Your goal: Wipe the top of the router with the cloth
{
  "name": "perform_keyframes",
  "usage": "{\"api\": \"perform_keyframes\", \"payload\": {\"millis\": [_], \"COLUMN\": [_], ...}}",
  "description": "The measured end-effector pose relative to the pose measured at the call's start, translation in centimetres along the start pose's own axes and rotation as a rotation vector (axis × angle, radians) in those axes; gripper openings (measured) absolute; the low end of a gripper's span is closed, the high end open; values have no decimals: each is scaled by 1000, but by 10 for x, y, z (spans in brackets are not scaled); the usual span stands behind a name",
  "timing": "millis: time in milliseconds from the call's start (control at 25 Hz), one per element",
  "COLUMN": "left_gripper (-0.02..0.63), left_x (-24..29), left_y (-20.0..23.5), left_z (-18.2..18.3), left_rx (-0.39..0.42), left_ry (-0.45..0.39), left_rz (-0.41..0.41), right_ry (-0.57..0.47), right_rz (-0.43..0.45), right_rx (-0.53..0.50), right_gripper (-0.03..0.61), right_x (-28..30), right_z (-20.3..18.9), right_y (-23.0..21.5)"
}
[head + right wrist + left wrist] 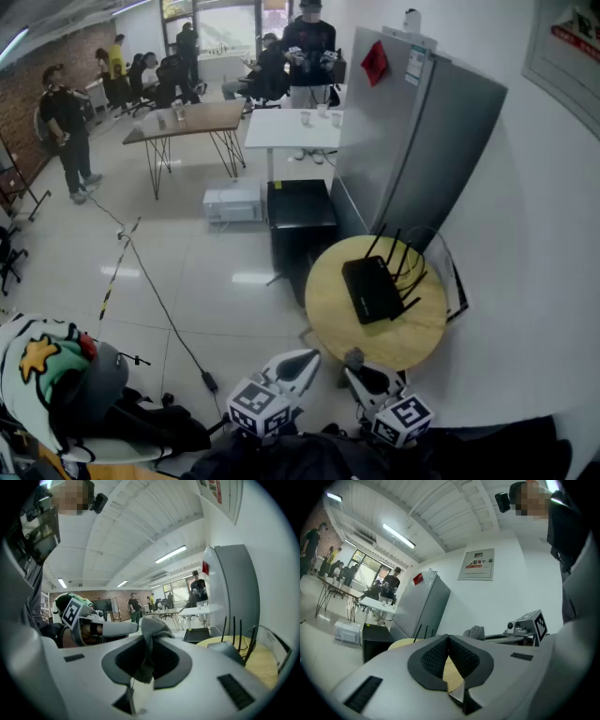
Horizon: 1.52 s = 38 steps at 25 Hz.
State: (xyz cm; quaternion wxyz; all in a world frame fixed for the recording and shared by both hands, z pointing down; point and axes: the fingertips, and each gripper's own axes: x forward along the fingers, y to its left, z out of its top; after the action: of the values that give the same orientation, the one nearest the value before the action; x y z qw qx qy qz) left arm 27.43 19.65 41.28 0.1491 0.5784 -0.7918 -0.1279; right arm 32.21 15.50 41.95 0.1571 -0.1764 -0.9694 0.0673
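A: Head view?
B: I see the router (373, 289) lying on the round desk (412, 345). Left gripper (305, 360) & right gripper (356, 367) are low by the desk's near edge, clear of the router.
A: Left gripper view?
B: Jaws together, nothing btwn.
A: Right gripper view?
B: Jaws clamped on the grey cloth (152, 632). Router is beyond, to the right, antennas upright.

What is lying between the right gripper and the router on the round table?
Only a bare stretch of the round table. The head view shows the right gripper, shut on the cloth, near the table's edge, with nothing before the router.
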Motion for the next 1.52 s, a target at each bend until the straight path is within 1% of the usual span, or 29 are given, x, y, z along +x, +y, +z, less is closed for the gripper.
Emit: {"api": "perform_keyframes", "payload": {"millis": [120,360,600,760,840,920,1000,1120,1240,1400,1520], "left_gripper": [0,0,0,0,0,0,0,0,0,0,0], "left_x": [-9,-23,-24,-13,-2,15,40,76,113,163,198], "left_y": [22,65,114,150,172,196,220,257,283,295,295], "left_z": [4,19,29,38,45,56,68,82,99,114,114], "left_rx": [12,4,-7,-23,-30,-33,-29,-7,15,53,63], "left_ry": [5,-27,-47,-36,-31,-23,-21,7,51,101,152], "left_rz": [-4,18,58,81,94,104,100,68,13,-92,-182], "right_ry": [-4,19,40,49,45,41,39,27,15,-8,-22], "right_rz": [-5,-2,15,36,48,57,57,38,-17,-108,-193], "right_rx": [-4,-15,-5,3,-12,-34,-28,12,47,87,131], "right_gripper": [71,71,71,71,71,71,71,71,71,71,71], "right_x": [21,61,103,142,166,192,219,254,276,285,284], "right_z": [5,10,14,21,25,31,40,53,64,73,72], "right_y": [7,12,-1,-17,-29,-47,-72,-107,-140,-178,-204]}}
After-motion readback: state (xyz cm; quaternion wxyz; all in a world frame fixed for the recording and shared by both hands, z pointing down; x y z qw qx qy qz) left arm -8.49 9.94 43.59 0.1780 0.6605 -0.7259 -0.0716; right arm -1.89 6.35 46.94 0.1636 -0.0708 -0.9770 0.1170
